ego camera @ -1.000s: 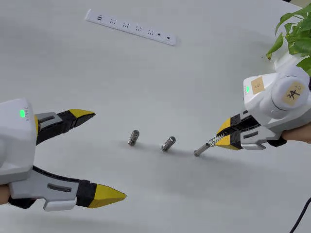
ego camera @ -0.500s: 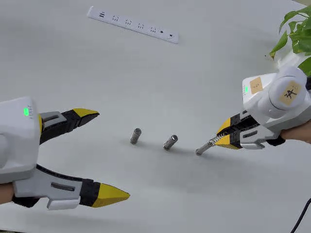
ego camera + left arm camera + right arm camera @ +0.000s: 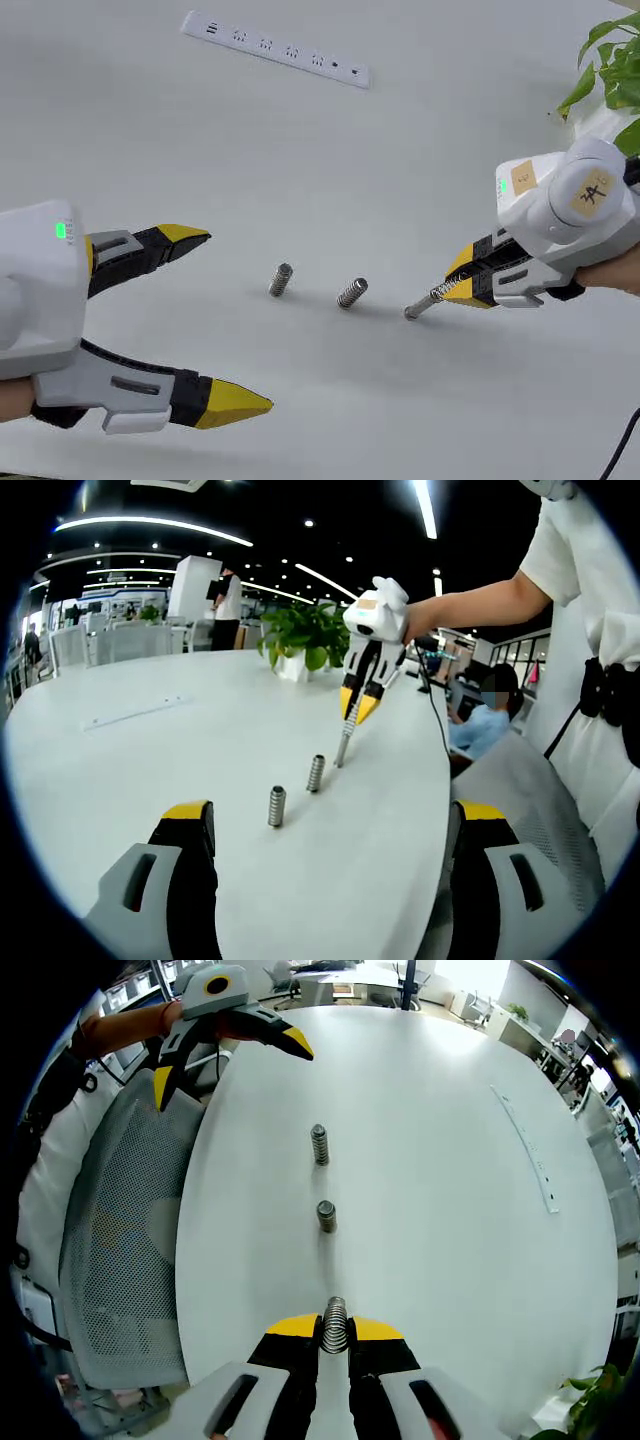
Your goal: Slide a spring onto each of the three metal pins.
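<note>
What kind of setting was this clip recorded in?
Probably an open-plan office: a large white table with a power strip, a mesh office chair beside it, and a potted plant.

Two handwritten labels are being carried on the white body of the right gripper [image 3: 458, 279]. On the tan sticker [image 3: 592, 192] at its round rear end, a black hand-drawn character is being shown, not clearly legible. On the smaller tan sticker [image 3: 523, 177], nearer the jaws, only a faint unreadable mark is being shown.

Right gripper [image 3: 335, 1330] clamps spring [image 3: 335, 1310]; near pin [image 3: 327, 1216], far pin [image 3: 320, 1145] lined ahead; left gripper [image 3: 230, 1068] spread beyond.
</note>
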Demonstrator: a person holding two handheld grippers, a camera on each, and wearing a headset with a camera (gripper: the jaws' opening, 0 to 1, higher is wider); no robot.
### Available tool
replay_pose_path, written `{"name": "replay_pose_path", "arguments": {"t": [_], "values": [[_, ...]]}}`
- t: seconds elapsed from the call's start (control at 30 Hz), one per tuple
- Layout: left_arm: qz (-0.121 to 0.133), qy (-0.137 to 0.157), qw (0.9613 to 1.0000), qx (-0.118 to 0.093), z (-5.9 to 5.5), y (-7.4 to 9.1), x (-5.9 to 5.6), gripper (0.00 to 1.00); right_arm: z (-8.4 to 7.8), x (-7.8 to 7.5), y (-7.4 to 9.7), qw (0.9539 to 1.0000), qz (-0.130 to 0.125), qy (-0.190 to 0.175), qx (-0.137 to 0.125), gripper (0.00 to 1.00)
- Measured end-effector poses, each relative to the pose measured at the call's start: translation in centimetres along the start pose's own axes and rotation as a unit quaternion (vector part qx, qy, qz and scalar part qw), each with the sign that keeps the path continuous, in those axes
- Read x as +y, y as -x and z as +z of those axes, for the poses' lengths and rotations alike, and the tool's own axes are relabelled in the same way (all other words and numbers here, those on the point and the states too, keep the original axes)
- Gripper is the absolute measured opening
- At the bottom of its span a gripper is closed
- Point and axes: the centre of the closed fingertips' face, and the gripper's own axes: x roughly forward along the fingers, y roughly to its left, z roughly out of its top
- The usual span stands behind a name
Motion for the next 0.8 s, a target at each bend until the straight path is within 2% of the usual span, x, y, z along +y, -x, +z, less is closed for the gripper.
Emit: {"name": "replay_pose_path", "arguments": {"t": [0.8], "values": [[-0.004, 0.008, 1.0, -0.001, -0.3, -0.1, -0.1, 0.97, -0.3, -0.1, -1.1, 0.9998, 0.008, 0.011, 0.012, 0.07]]}}
